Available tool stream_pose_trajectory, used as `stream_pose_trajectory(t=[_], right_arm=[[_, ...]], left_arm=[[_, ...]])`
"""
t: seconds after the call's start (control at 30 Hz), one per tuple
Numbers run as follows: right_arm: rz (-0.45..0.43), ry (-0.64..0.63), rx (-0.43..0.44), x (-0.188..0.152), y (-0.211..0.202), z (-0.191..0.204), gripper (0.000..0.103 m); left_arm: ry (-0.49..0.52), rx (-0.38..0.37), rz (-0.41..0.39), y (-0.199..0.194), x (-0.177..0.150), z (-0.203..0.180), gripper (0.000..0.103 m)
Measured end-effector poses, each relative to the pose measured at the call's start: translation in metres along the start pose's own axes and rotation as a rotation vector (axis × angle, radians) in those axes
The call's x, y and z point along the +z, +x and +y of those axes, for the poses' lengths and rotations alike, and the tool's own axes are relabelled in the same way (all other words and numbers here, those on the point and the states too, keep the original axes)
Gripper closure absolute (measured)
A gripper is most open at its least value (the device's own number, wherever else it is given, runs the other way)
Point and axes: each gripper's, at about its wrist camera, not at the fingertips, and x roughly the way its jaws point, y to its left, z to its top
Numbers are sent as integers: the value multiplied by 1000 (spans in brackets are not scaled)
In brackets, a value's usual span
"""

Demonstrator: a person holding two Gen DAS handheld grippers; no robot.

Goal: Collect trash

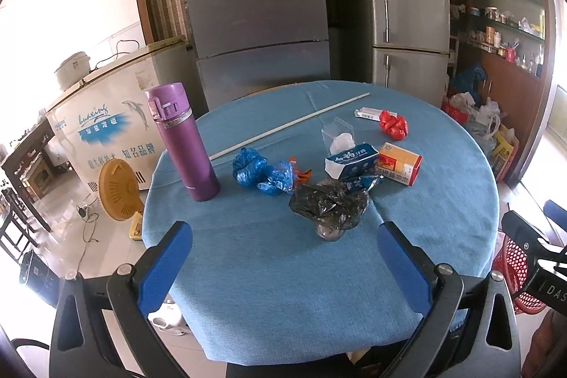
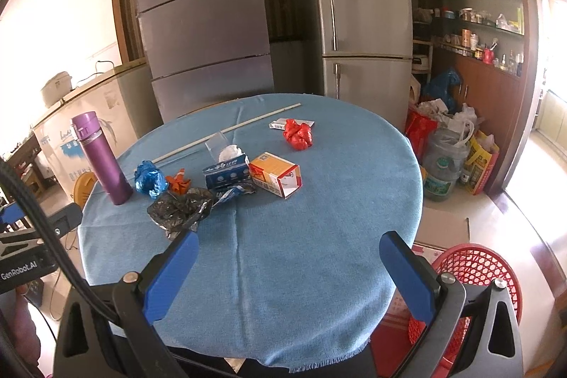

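Clearly nothing has been gathered yet: both grippers hang over the near edge of the round bench covered in blue cloth (image 1: 265,271), each spread wide and holding nothing. The left gripper (image 1: 283,266) points toward the crumpled black plastic bag (image 1: 329,202), the nearest piece of trash, which lies just ahead of its fingers. The right gripper (image 2: 292,278) is above bare cloth, with the red mesh plastic basket (image 2: 485,268) on the floor just beyond the bench's edge on its right side.

Behind the black bag, close together, lie a crumpled blue plastic wrapper (image 1: 260,170), a small orange scrap (image 1: 301,172), a blue-and-white carton (image 1: 351,162) and an orange-and-white cardboard box with an open end (image 1: 400,163). A crumpled red plastic wad (image 1: 393,126) sits well apart toward the far side. The upright purple metal flask (image 1: 184,140) is probably not trash.

To do the first pick well, I would lower the left gripper squarely over the black bag's bulk, close on the thickest fold so the film does not slip, and lift clear before swinging toward the basket, keeping away from the flask.
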Motion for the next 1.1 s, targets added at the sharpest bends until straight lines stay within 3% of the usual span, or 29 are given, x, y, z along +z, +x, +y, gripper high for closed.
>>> stream_pose_trajectory(t=[1.1], right_arm=[[46, 20, 23, -1, 11, -3, 0]], left_arm=[[6, -6, 35, 11, 0, -2, 0]])
